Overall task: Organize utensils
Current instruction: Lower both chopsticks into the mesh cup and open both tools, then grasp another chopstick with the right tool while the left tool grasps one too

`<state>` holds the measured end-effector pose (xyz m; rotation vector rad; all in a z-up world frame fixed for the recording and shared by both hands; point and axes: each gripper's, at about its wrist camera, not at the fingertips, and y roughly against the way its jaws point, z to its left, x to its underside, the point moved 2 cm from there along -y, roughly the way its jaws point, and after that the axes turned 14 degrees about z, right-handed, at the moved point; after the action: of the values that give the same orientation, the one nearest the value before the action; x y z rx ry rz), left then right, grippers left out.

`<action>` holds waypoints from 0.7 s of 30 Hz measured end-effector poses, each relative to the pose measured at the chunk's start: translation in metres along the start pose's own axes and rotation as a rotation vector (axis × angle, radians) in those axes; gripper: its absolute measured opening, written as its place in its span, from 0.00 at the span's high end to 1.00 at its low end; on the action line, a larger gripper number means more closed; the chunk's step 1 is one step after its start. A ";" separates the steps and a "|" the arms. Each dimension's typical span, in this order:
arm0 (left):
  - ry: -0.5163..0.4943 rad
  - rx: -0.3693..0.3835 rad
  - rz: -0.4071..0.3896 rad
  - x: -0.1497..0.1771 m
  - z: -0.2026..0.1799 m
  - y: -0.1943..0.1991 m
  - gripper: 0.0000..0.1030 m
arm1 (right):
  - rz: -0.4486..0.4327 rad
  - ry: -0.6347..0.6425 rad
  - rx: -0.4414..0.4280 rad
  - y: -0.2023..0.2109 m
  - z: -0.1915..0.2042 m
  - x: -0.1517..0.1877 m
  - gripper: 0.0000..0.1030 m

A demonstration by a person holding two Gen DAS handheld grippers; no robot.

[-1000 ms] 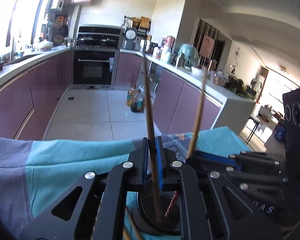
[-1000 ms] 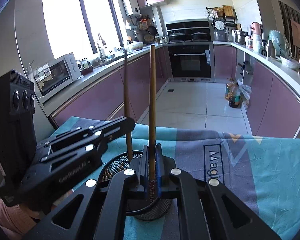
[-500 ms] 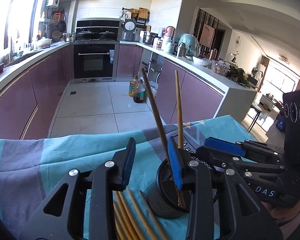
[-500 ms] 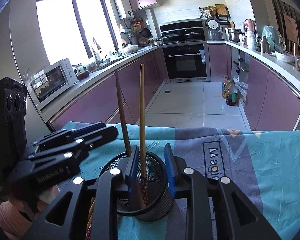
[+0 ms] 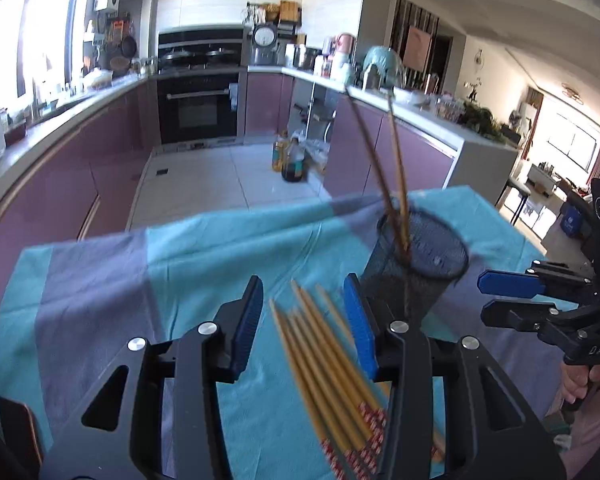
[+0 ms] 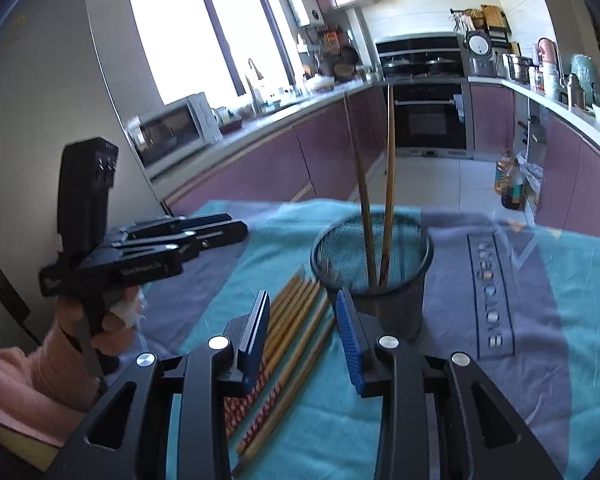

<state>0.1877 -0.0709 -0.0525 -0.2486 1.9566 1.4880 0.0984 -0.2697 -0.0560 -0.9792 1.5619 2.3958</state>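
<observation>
You've pulled both grippers back off the chopsticks (image 6: 374, 200) in the cup (image 6: 374, 276); left gripper (image 5: 302, 312) and right gripper (image 6: 302, 326) are opening, empty.

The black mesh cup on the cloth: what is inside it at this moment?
Two chopsticks stand inside the mesh cup, leaning on its rim with their thin ends up. Through the mesh their lower ends show only dimly, so anything small lying on the bottom cannot be seen.
</observation>
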 end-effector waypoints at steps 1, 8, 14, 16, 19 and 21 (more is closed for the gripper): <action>0.006 -0.001 0.020 0.008 0.004 -0.004 0.60 | 0.022 -0.011 -0.008 -0.007 0.000 0.003 0.68; 0.030 -0.004 0.135 0.060 0.025 -0.025 0.61 | 0.119 -0.074 0.010 -0.049 -0.002 0.015 0.68; 0.001 -0.014 0.168 0.073 0.012 -0.035 0.61 | 0.137 -0.094 0.050 -0.061 -0.001 0.020 0.70; -0.009 -0.013 0.177 0.074 0.004 -0.040 0.61 | 0.140 -0.099 0.072 -0.065 0.001 0.021 0.70; -0.022 -0.019 0.193 0.075 -0.003 -0.044 0.61 | 0.144 -0.108 0.096 -0.070 0.002 0.023 0.73; -0.023 -0.023 0.205 0.075 -0.004 -0.048 0.61 | 0.144 -0.103 0.126 -0.072 0.004 0.023 0.74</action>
<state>0.1537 -0.0736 -0.1349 -0.0409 1.9957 1.6357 0.1097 -0.2390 -0.1241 -0.7320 1.7751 2.3618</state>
